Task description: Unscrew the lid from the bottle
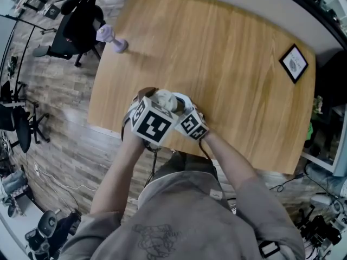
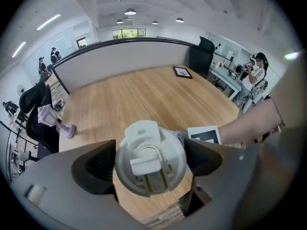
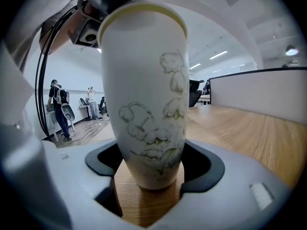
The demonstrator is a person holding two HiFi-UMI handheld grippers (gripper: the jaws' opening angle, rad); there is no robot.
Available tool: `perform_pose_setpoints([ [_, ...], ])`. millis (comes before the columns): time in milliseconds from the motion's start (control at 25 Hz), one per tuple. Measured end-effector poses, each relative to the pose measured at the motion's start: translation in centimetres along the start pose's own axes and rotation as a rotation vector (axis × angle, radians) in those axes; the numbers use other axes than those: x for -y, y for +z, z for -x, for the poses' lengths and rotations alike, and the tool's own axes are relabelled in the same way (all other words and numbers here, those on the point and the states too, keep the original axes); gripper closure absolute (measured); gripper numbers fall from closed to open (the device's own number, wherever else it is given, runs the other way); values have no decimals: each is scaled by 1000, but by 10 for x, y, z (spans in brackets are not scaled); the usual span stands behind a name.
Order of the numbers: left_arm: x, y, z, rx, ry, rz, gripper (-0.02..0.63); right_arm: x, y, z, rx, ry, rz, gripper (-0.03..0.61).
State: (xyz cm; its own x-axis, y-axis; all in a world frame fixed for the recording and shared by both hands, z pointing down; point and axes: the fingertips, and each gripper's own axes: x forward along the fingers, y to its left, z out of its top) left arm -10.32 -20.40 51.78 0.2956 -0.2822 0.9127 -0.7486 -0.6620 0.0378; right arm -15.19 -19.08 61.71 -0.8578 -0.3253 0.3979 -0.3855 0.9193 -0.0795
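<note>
Close to the near edge of the light wooden counter (image 1: pixel 217 64) stands a white flower-printed bottle (image 3: pixel 144 95), its lower body clamped between the jaws of the right gripper (image 3: pixel 153 169); from above, the left gripper (image 2: pixel 151 163) grips its white flip-top lid (image 2: pixel 149 150), jaws spread wide.

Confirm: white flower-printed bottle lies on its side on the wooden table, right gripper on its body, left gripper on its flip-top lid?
Not on its side: the right gripper view shows the white flower-printed bottle standing upright on the wooden table. The rest holds.
</note>
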Motion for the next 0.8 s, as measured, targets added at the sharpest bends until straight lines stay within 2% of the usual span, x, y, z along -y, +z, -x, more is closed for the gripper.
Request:
perform_pose_setpoints([
  [440,-2,3,11,71,2,23,183,-3,2,8,-10,-6,-47,199],
  [800,-5,5,31,141,33,40,184,2,7,47,-59,-30,-102,196],
])
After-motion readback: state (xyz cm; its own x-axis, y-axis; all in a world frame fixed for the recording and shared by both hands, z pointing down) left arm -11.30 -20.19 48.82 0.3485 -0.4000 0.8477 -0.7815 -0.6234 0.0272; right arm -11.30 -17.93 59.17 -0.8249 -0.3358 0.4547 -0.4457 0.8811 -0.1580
